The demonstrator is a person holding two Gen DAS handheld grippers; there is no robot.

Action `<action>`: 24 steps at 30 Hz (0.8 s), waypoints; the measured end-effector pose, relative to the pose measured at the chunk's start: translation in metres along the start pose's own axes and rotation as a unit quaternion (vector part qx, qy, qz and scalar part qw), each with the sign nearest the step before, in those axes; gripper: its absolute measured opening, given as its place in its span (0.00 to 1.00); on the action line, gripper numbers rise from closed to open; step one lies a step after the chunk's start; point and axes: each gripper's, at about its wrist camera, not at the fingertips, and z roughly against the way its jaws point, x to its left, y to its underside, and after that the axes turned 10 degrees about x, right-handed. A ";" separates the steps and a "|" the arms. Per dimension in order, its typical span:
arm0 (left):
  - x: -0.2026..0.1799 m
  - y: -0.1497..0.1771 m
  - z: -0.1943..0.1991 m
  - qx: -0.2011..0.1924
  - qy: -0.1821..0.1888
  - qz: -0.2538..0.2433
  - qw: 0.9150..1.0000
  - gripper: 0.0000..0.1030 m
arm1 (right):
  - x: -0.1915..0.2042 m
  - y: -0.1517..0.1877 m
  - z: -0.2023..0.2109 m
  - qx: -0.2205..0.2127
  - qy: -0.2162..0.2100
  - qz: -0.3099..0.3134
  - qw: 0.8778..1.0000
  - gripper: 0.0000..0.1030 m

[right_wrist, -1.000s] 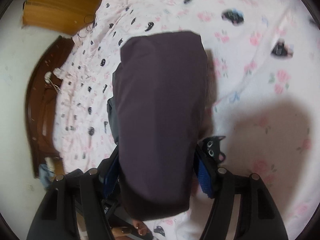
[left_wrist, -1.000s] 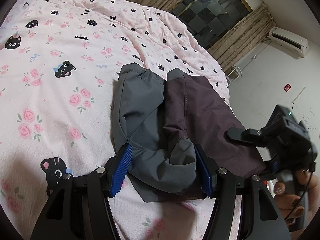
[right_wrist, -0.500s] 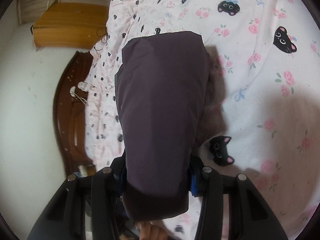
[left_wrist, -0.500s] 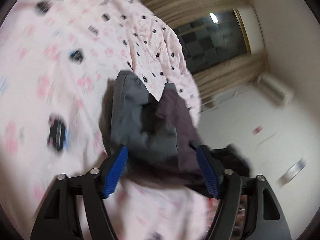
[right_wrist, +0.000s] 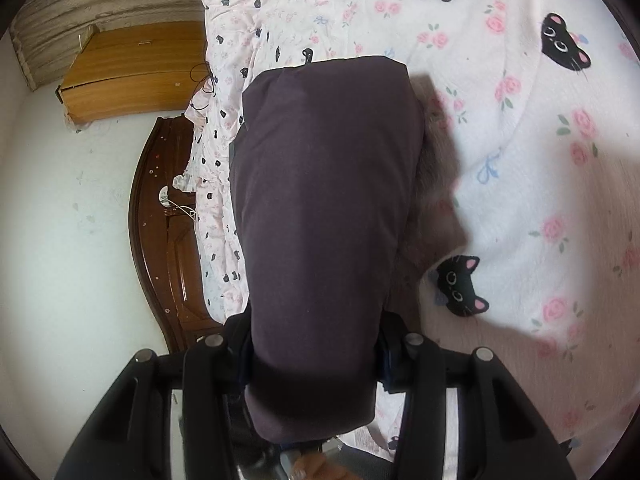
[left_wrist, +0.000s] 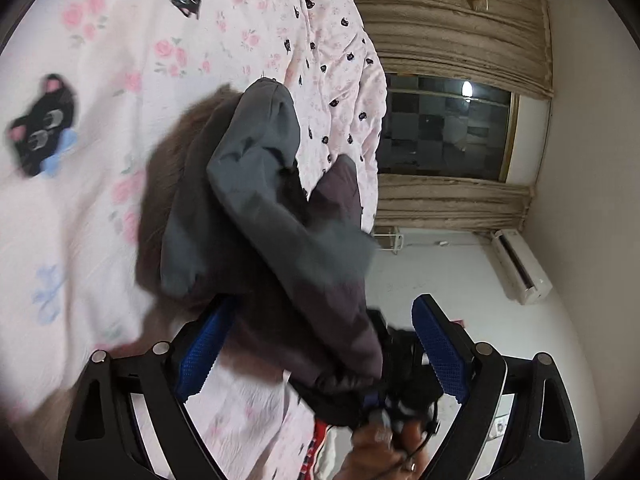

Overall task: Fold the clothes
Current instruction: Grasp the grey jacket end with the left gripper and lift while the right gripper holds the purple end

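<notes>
A folded garment of grey and dark purple fabric is lifted off the pink cat-print bed. In the left wrist view its grey part [left_wrist: 256,208] hangs above the sheet and its purple end [left_wrist: 340,344] lies between my left gripper's blue pads. My left gripper [left_wrist: 320,348] stands wide open around it. In the right wrist view the purple fabric [right_wrist: 324,208] fills the middle. My right gripper [right_wrist: 316,352] is shut on its near end. A hand [left_wrist: 384,448] with the other gripper shows below the garment.
The pink bedsheet [right_wrist: 540,168] spreads to the right in the right wrist view. A dark wooden headboard [right_wrist: 160,232] and a wooden cabinet [right_wrist: 132,68] stand at the left. A window [left_wrist: 444,128], curtains and an air conditioner [left_wrist: 520,264] show in the left wrist view.
The garment has been lifted off the bed. My right gripper has closed on its purple end. My left gripper has swung so the window wall now shows at right.
</notes>
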 end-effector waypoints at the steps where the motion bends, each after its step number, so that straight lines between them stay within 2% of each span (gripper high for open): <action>1: 0.000 -0.004 -0.003 0.001 0.001 0.000 1.000 0.85 | -0.001 0.000 0.000 0.002 -0.003 -0.002 1.000 0.45; 6: 0.003 -0.005 -0.002 0.011 0.003 0.005 1.000 0.85 | -0.005 -0.001 -0.003 0.006 -0.017 -0.014 1.000 0.45; 11: 0.009 0.019 0.006 0.017 0.045 0.053 0.997 0.86 | 0.001 -0.009 -0.003 0.006 -0.022 -0.016 1.000 0.45; 13: 0.011 0.024 0.005 0.009 0.047 0.061 0.997 0.86 | 0.005 -0.010 -0.005 0.008 -0.018 -0.014 1.000 0.45; 16: 0.013 0.018 0.005 -0.025 0.064 0.062 0.996 0.86 | 0.008 -0.008 -0.004 0.011 -0.017 -0.014 1.000 0.45; 18: 0.015 0.009 0.001 -0.046 0.056 0.055 0.996 0.86 | 0.006 -0.006 -0.004 0.015 -0.021 -0.019 0.999 0.45; 20: 0.022 0.004 -0.004 -0.050 0.065 0.073 0.994 0.86 | 0.003 -0.005 -0.002 0.017 -0.028 -0.026 0.999 0.44; 24: 0.021 0.007 -0.002 -0.059 0.094 0.063 0.992 0.86 | -0.012 -0.007 0.005 0.018 -0.057 -0.045 0.997 0.44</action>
